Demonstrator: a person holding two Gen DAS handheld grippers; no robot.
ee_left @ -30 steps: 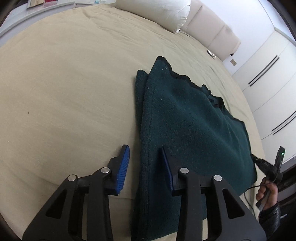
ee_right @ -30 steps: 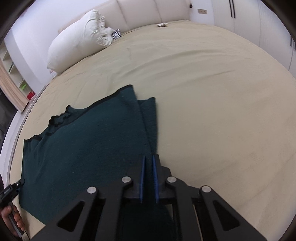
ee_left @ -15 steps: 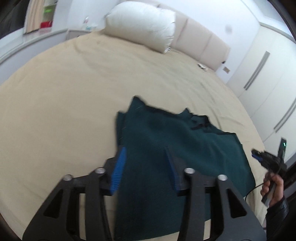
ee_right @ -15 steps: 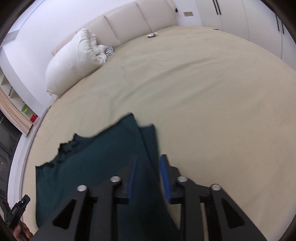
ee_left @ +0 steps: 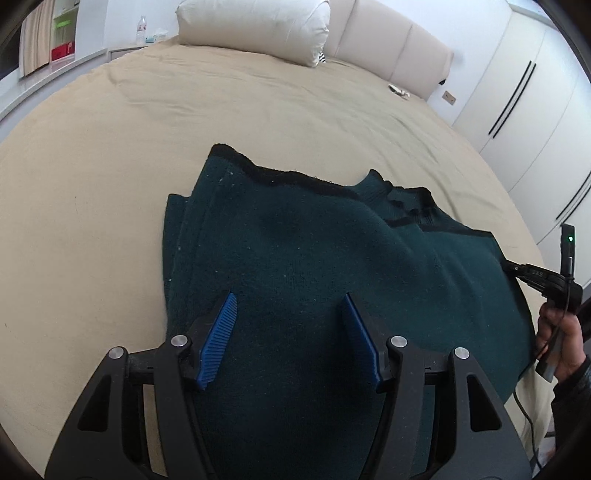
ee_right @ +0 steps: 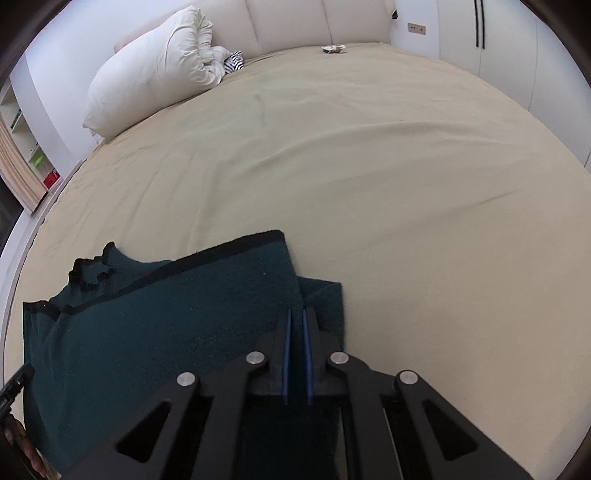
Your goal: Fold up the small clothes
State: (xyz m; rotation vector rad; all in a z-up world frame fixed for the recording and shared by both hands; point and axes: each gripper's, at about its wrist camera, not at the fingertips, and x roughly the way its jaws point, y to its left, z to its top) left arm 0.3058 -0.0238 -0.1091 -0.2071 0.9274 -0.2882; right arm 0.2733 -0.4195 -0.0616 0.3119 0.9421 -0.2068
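A dark green knitted sweater [ee_left: 295, 240] with black trim lies folded on the beige bed [ee_left: 147, 122]. My left gripper [ee_left: 289, 297] hovers over its near part. Its jaws are opening, and nothing is pinched between the blue pads [ee_left: 221, 328]. In the right wrist view the sweater [ee_right: 166, 314] fills the lower left. My right gripper [ee_right: 296, 311] is shut above the sweater's right folded edge, holding nothing. The right gripper [ee_left: 535, 273] also shows at the right edge of the left wrist view, held by a hand [ee_left: 557, 332].
A white pillow [ee_left: 255, 26] rests against the padded headboard [ee_left: 388, 48] at the far end. A striped cloth [ee_right: 232, 61] lies beside the pillow [ee_right: 155, 70]. A small item [ee_right: 334, 48] sits far off on the bed. White wardrobe doors [ee_left: 517, 92] stand on the right.
My left gripper shifted from the sweater's left edge to above its middle, and its jaws widened. My right gripper drew back, opened briefly and shut again.
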